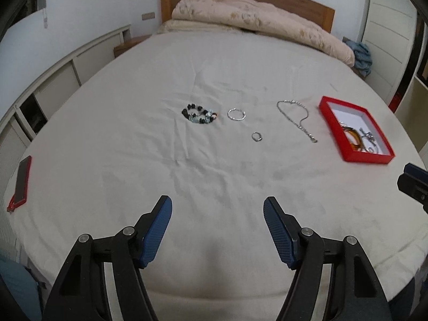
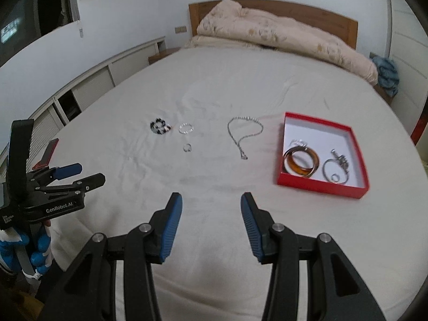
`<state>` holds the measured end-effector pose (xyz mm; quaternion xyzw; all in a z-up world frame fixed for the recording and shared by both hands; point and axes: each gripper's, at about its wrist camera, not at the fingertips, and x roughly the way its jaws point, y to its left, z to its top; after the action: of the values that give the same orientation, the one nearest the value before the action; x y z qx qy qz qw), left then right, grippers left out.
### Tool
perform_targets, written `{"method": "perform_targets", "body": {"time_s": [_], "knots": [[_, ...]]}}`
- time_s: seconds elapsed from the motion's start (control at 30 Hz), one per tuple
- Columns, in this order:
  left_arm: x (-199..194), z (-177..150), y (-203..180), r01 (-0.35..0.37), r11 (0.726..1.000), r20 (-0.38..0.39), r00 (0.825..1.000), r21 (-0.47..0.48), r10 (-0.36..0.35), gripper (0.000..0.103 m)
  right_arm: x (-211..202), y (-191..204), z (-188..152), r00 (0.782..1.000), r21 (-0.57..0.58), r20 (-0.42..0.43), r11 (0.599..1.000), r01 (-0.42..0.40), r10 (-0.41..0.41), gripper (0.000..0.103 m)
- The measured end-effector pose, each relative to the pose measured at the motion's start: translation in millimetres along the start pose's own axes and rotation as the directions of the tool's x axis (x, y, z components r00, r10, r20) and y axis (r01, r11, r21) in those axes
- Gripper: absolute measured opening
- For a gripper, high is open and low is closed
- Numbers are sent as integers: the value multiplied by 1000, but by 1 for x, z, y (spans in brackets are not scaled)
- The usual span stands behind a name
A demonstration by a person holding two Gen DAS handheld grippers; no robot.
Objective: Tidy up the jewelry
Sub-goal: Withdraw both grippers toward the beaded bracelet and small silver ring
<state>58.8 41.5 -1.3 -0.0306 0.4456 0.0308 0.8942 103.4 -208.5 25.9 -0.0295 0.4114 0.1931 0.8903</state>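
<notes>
Red box [image 2: 359, 157] sits by the bed's [image 1: 133, 160] right edge, part-filled; necklace [image 1: 299, 117], beaded bracelet [image 1: 199, 115], hoop [image 1: 236, 114], ring [image 1: 257, 136] lie mid-bed, likely awaiting boxing. Left gripper [image 1: 217, 230] wide, right gripper [image 2: 211, 224] half-open, both empty.

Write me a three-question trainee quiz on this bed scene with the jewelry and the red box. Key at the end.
1. True or false: the amber bangle lies inside the red box.
2. How many jewelry pieces lie loose on the bed sheet, outside the box?
3. Which loose piece lies nearest the box: A) beaded bracelet, B) silver chain necklace, C) small ring?

Key: 1. True. 2. Four: the beaded bracelet, the thin silver bangle, the small ring and the chain necklace. 3. B.
</notes>
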Motion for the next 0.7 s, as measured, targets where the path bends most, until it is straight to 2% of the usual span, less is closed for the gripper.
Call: {"method": "perform_targets", "body": {"time_s": [0.17,0.27,0.43,0.7], "knots": [[36,20,8,-12,1000,-24,1000,-10,12,67,39,-11,9,999,15,-43,1000,-25,25,44],[57,31,18,-20,1000,-37,999,-21,19,60,63,-9,17,997,5,-56,999,-52,52,44],[86,49,42,-34,998,-50,998,-43,32,55,102,5,33,991,-20,-69,993,-116,115,43],[128,85,78,-8,992,-48,999,-124,2,51,171,26,55,977,-41,-117,982,-187,181,43]]}}
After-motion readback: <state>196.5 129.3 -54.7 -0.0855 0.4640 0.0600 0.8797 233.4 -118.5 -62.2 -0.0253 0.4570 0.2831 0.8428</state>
